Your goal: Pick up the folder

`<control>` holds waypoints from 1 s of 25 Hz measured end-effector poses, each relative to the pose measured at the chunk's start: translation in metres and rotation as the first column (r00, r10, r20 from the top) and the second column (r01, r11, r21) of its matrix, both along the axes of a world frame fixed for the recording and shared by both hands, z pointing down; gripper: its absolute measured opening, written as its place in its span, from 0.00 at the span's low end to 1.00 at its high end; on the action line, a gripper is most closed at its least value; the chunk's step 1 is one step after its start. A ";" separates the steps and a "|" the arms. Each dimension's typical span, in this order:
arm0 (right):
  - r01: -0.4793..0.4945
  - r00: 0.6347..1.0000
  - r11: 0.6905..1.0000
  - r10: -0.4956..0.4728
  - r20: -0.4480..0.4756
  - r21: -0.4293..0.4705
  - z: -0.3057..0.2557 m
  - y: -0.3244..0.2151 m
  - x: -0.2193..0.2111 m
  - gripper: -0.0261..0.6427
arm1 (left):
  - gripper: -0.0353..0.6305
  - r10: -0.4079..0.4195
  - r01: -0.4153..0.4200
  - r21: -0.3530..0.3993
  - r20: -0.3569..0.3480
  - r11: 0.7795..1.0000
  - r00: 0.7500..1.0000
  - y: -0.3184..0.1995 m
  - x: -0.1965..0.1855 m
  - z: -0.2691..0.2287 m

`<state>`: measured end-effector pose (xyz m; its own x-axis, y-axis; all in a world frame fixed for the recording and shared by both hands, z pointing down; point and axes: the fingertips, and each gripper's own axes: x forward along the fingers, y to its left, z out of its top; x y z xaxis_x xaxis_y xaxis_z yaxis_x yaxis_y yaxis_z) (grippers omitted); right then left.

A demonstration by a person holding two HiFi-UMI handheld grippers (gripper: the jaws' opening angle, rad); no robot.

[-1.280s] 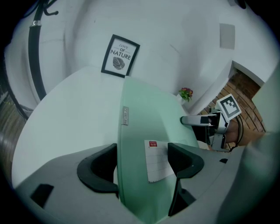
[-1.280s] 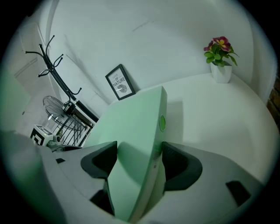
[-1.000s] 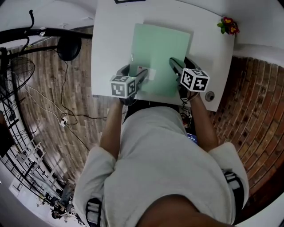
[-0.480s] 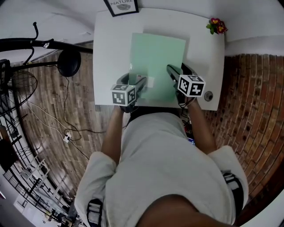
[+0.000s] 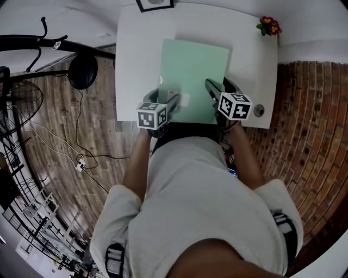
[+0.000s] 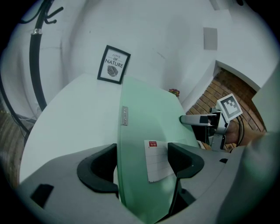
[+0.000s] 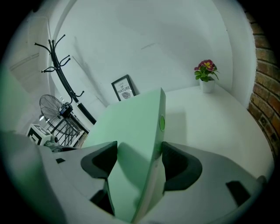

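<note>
The left claw point(image 5: 165, 100) and right claw point(image 5: 217, 88) each clenched the near edge of the green folder point(image 5: 193, 68), which stretched from the bench's point(image 5: 136, 54) near edge over its middle. A framed print point(image 5: 155, 4) stood at the far edge, and a potted flower point(image 5: 269, 25) stood in the far right corner.

The surface point(image 5: 136, 49) is bare in a wide strip along its left edge, from near corner to far. The green folder point(image 5: 193, 70) fills the middle, and the left gripper point(image 5: 167, 98) and right gripper point(image 5: 220, 87) clamp its near edge, closing that side. A narrower strip lies free along the right edge. A framed picture point(image 5: 155, 4) stands at the far edge, a flower pot point(image 5: 270, 25) in the far right corner.
</note>
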<state>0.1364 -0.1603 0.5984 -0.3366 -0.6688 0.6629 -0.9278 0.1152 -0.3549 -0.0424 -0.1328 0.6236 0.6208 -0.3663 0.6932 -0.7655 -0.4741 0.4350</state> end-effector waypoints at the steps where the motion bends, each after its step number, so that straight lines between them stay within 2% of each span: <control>1: 0.000 1.000 1.000 0.000 0.001 -0.001 0.001 0.003 -0.004 0.51 | 0.60 0.001 -0.001 0.000 0.004 1.000 1.000 0.003 -0.004 0.001; 6: -0.005 1.000 1.000 0.005 0.009 0.004 0.004 0.017 -0.021 0.51 | 0.60 0.007 -0.007 0.003 0.015 1.000 1.000 0.016 -0.021 0.002; 11: -0.018 1.000 0.999 0.017 0.010 0.040 -0.007 0.025 -0.031 0.51 | 0.60 0.023 -0.024 0.042 0.023 0.999 0.999 0.020 -0.031 -0.009; 17: -0.043 0.999 0.991 0.046 -0.017 0.129 -0.041 0.022 -0.030 0.51 | 0.60 0.037 -0.037 0.098 -0.006 0.994 0.999 0.012 -0.030 -0.035; 25: -0.064 0.996 0.963 0.077 -0.041 0.260 -0.093 0.015 -0.018 0.51 | 0.60 0.064 -0.054 0.200 -0.044 0.978 0.997 -0.003 -0.018 -0.079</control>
